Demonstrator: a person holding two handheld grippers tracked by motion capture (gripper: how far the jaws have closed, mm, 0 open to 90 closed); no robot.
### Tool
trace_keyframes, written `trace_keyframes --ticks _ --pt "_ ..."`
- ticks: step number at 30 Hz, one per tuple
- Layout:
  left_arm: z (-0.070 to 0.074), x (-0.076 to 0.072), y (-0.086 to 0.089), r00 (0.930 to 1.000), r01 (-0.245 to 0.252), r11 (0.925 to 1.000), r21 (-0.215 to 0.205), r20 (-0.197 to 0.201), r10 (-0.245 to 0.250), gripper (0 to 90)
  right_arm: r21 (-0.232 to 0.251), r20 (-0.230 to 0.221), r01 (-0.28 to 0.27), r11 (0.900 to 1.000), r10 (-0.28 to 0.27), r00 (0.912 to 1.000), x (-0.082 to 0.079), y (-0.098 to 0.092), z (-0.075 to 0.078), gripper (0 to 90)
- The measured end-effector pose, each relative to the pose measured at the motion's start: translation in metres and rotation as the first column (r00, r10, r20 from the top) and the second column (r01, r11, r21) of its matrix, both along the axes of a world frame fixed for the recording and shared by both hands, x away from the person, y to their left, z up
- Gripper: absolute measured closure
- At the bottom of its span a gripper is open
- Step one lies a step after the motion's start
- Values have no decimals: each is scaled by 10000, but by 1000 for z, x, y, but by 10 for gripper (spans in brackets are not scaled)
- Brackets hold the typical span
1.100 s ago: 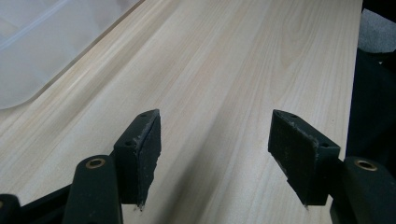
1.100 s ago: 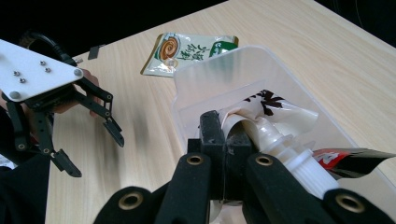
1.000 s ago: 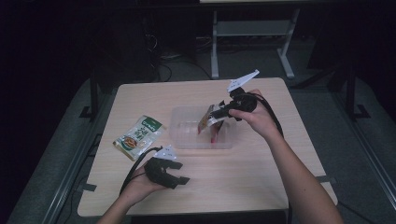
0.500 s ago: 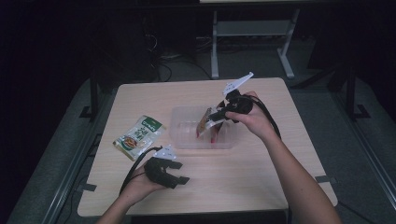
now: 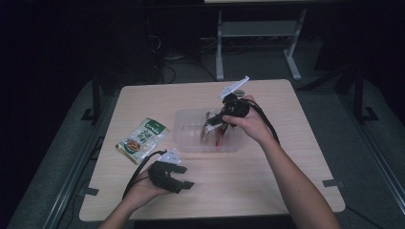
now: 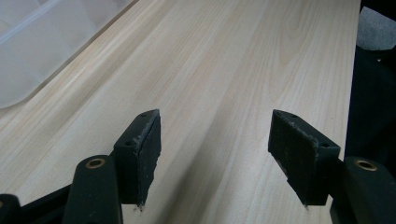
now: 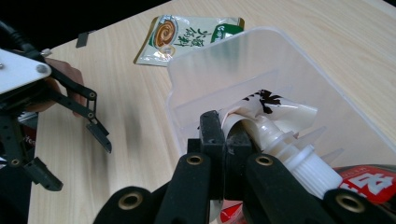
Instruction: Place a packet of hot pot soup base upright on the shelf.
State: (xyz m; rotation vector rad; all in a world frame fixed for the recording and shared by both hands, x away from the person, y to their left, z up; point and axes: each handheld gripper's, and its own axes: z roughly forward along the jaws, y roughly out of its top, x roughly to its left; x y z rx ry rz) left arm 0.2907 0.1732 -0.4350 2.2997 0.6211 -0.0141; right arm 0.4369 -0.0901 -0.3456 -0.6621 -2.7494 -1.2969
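The soft pouch (image 7: pixel 261 109), with its white screw spout, hangs pinched in the right tongs (image 7: pixel 224 135), low inside the clear plastic bin (image 7: pixel 210 70). It looks light, floppy and slick, so the film could slip; I judge the stiff spout neck, just beside the jaws, the safer hold. Its lower part is hidden behind the jaws, and its print is too cut off to read. The left tongs (image 6: pixel 215 154) stand wide and empty over bare table (image 6: pixel 224 60), well apart from the green packet (image 5: pixel 142 139).
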Motion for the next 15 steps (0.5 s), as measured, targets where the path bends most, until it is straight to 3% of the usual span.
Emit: trace_keyframes --ticks 6,15 --pt "0 0 -1 10000 13 10000 39 4 -13 342 -322 74 93 9994 -90 9999 4 6 -7 896" --pt "-1 0 -1 10000 41 10000 78 -1 -41 343 -354 -151 302 9989 -308 9994 5 9 -11 891"
